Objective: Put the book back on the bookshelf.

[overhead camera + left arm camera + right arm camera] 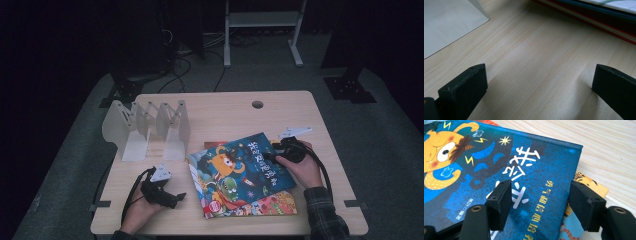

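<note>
Books [242, 172] on pale wood table [220, 107] — dark room around

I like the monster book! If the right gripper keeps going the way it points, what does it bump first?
Probably the blue book: the right gripper hangs open over its cover, pointing across it. How far above is unclear.

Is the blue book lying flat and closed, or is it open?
Closed and flat: the blue book shows its whole front cover, resting on another book.
</note>
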Demonstrator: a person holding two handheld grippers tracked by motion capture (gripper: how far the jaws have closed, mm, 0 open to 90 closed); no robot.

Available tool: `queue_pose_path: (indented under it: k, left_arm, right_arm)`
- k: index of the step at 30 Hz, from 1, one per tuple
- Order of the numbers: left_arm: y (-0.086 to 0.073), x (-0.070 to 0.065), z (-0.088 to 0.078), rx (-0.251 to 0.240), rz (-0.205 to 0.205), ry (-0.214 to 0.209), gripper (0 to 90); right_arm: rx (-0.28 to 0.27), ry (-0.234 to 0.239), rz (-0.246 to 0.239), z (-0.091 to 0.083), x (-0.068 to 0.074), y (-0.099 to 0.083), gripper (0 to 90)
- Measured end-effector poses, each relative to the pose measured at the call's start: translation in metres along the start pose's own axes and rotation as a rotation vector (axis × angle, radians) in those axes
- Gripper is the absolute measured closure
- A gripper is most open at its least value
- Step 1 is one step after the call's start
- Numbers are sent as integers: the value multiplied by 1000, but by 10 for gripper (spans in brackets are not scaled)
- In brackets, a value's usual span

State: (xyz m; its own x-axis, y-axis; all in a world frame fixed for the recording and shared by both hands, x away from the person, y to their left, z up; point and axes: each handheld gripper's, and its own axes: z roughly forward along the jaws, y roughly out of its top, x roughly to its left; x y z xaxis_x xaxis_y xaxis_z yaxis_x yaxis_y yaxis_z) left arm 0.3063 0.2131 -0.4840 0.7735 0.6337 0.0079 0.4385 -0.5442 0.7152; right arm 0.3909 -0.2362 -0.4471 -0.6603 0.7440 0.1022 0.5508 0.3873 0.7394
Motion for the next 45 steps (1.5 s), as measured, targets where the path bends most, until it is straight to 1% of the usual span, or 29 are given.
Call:
queue_pose_path:
  k: [6,7,8,9,11,12,13,15,16,17,18,20,22,23,24,25,26,27,28,29,30,31,33,34,36,39,40,41,45]
  left_arm:
    - [0,4,-3,-5,-3,-6,0]
    - [0,4,-6,-16,-5,-7,0]
    - [2,5,-11,-44,3,-11,0]
    - [2,5,-11,-44,3,-11,0]
    - [5,5,-17,-78,13,-16,0]
    - [10,5,-22,-98,22,-26,0]
    - [10,5,-22,-98,22,-26,0]
    - [15,4,-26,-109,32,-36,0]
    - [20,5,-28,-115,33,-54,0]
    - [20,5,-28,-115,33,-54,0]
    - [26,7,-28,-113,35,-73,0]
    - [28,8,-27,-117,34,-81,0]
    - [38,10,-24,-105,39,-100,0]
    - [38,10,-24,-105,39,-100,0]
    - [43,11,-21,-99,40,-110,0]
    - [43,11,-21,-99,40,-110,0]
    - [48,13,-17,-86,41,-120,0]
    - [48,13,-17,-86,41,-120,0]
    - [53,13,-13,-82,41,-130,0]
    - [53,13,-13,-82,41,-130,0]
    - [55,13,-11,-85,39,-134,0]
    - [57,13,-9,-92,37,-144,0]
    - [60,13,-7,-81,39,-153,0]
    - [61,13,-6,-77,39,-155,0]
    - [65,13,-1,-60,41,-157,0]
    - [67,13,2,-45,42,-158,0]
    - [68,13,4,-38,40,-166,0]
    - [68,14,5,-23,50,-171,0]
    - [68,13,7,-14,53,-165,0]
  right_arm:
    - [-2,20,-18,3,5,2,347]
    - [-2,24,-24,3,5,2,347]
    - [0,32,-23,4,8,3,347]
    - [0,32,-23,4,8,3,347]
    - [-2,38,-30,6,10,4,347]
    - [1,45,-40,6,12,4,348]
    - [1,45,-40,6,12,4,348]
    - [1,49,-44,7,14,5,349]
    - [2,54,-48,8,16,6,350]
    - [2,54,-48,8,16,6,350]
    - [-2,60,-54,9,17,6,351]
    - [-1,60,-49,9,18,6,352]
    - [1,50,-48,9,20,6,355]
    - [2,44,-43,9,21,6,357]
    - [2,35,-36,8,23,6,360]
    - [2,35,-36,8,23,6,360]
    - [-5,19,-47,7,25,5,363]
    - [-5,19,-47,7,25,5,363]
    - [-3,13,-51,6,26,5,364]
    - [-3,13,-51,6,26,5,364]
    - [-6,-6,-48,3,28,3,366]
    - [-6,-6,-48,3,28,3,366]
    - [-3,-10,-59,1,29,2,363]
    - [-3,-16,-53,-1,30,1,363]
    - [-16,-15,-55,-10,31,-1,364]
    - [-19,-23,-53,-15,32,-4,362]
    - [-17,-27,-53,-17,33,-5,361]
    - [-21,-29,-56,-23,33,-9,359]
    - [-27,-33,-51,-31,34,-15,358]
